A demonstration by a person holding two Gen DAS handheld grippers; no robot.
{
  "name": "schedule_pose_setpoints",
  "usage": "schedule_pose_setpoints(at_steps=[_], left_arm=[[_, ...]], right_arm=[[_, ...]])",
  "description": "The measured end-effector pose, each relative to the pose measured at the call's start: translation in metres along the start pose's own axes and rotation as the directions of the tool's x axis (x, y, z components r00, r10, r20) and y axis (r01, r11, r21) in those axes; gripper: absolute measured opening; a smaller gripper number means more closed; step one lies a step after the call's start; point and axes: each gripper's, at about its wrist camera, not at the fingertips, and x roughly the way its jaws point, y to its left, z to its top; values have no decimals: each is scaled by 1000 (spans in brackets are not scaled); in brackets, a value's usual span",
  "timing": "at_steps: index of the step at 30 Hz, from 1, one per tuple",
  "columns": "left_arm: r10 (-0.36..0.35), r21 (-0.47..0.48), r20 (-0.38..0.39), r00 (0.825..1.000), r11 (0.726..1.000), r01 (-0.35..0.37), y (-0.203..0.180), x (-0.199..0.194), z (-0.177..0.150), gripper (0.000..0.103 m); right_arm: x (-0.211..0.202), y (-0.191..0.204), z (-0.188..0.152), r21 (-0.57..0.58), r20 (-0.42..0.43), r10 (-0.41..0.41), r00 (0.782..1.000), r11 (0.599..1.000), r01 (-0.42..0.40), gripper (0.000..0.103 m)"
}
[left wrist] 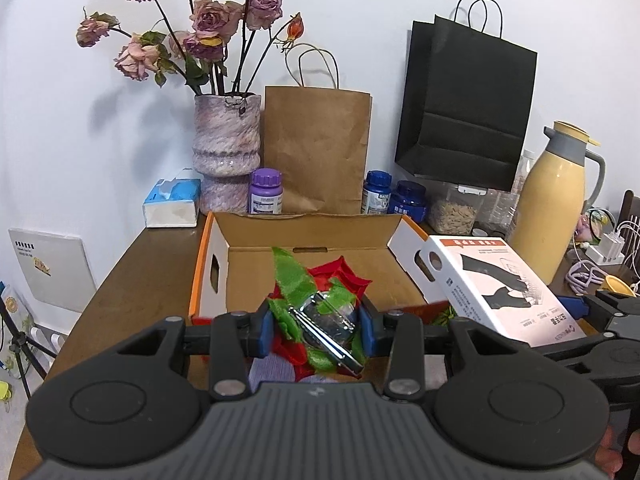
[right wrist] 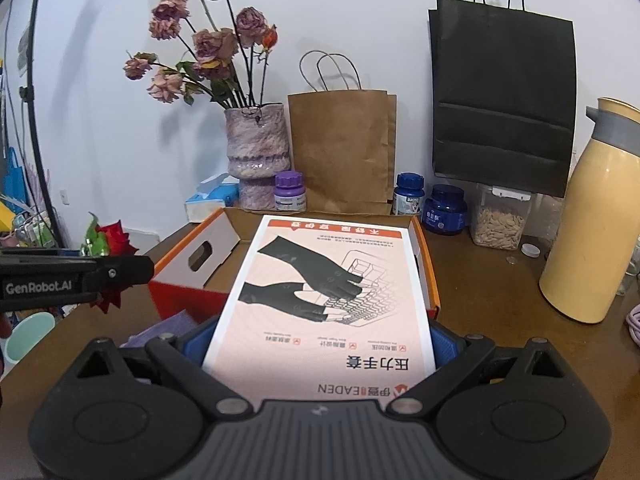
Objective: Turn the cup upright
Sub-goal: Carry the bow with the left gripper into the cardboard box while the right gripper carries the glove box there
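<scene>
we see no cup anywhere. our left gripper clamps a red-and-green wrapped bundle, our right gripper clamps a glove box, both at 12 o'clock over the open carton. flipping seems unstarted.

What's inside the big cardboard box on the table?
The cardboard box shows bare brown bottom at the back. The red and green flower and the white glove box held in front hide the rest.
</scene>
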Motion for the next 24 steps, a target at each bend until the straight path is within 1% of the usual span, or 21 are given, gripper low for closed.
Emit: schedule_pose_setpoints(at_steps=[3, 7, 18, 24], left_arm=[[3, -1, -5, 1000, 1000, -3, -1, 11, 9, 40], [10, 4, -16, 1000, 1000, -10, -2, 27, 23, 40], [50, -11, -46, 998, 999, -50, 0, 73, 55, 40], [82, -33, -86, 993, 996, -86, 6, 105, 64, 40]], right_arm=[[13, -2, 10, 6, -7, -5, 1000, 1000, 5, 99], [31, -8, 23, 28, -33, 10, 999, 1000, -9, 99], [80, -15, 56, 37, -63, -31, 998, 999, 33, 99], [111, -19, 72, 37, -75, -55, 996, 998, 58, 99]])
